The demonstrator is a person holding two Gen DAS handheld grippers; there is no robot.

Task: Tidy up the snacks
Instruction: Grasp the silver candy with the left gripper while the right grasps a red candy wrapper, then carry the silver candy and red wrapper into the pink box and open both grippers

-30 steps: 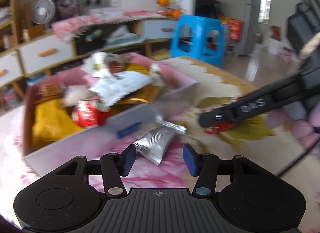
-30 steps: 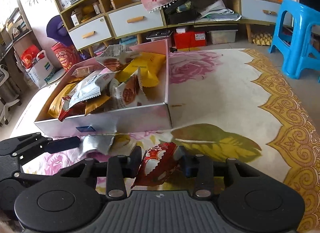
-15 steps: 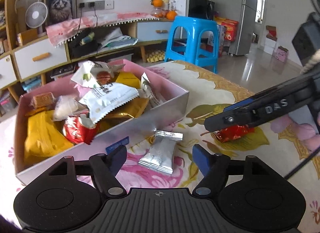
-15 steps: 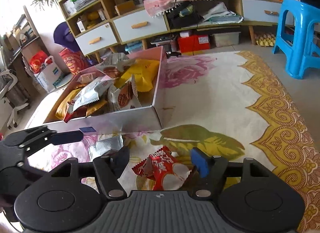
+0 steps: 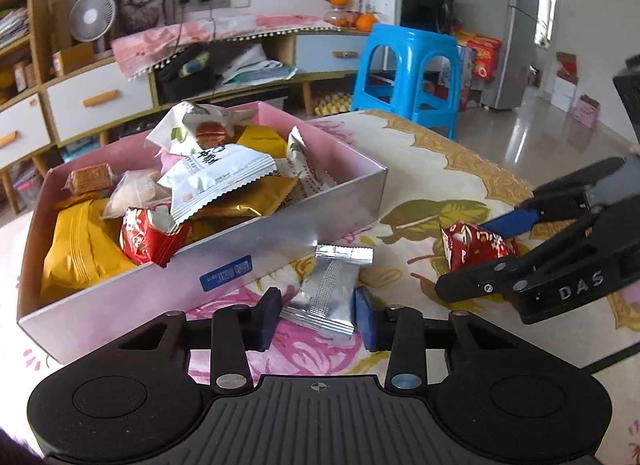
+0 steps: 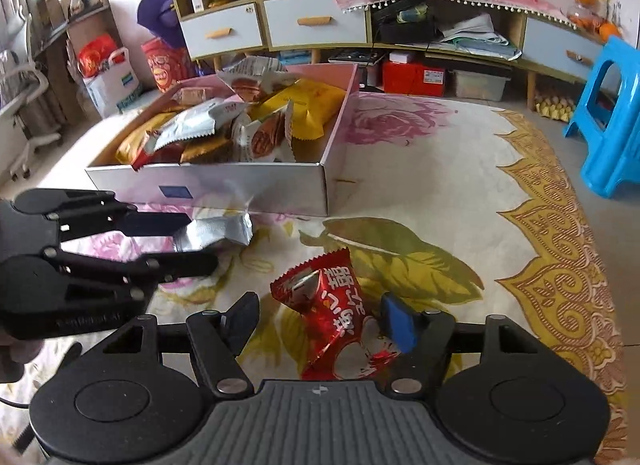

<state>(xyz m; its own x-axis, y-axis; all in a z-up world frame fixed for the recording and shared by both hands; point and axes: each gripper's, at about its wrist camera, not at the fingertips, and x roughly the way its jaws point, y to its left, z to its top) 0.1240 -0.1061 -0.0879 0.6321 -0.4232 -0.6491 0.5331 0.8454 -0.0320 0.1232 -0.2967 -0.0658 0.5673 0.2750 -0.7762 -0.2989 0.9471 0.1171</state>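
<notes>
red packet [image 6: 340, 325] base hidden by claw body — stool [image 6: 608, 117] cropped

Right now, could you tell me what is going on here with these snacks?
A person with a claw in each hand is tidying snacks into the pink box, which is already piled with packets. Two packets lie on the flowered cloth in front of it. The left claw is open around the silver packet, and the right claw is open around the red packet. Neither packet looks gripped or lifted yet.
</notes>
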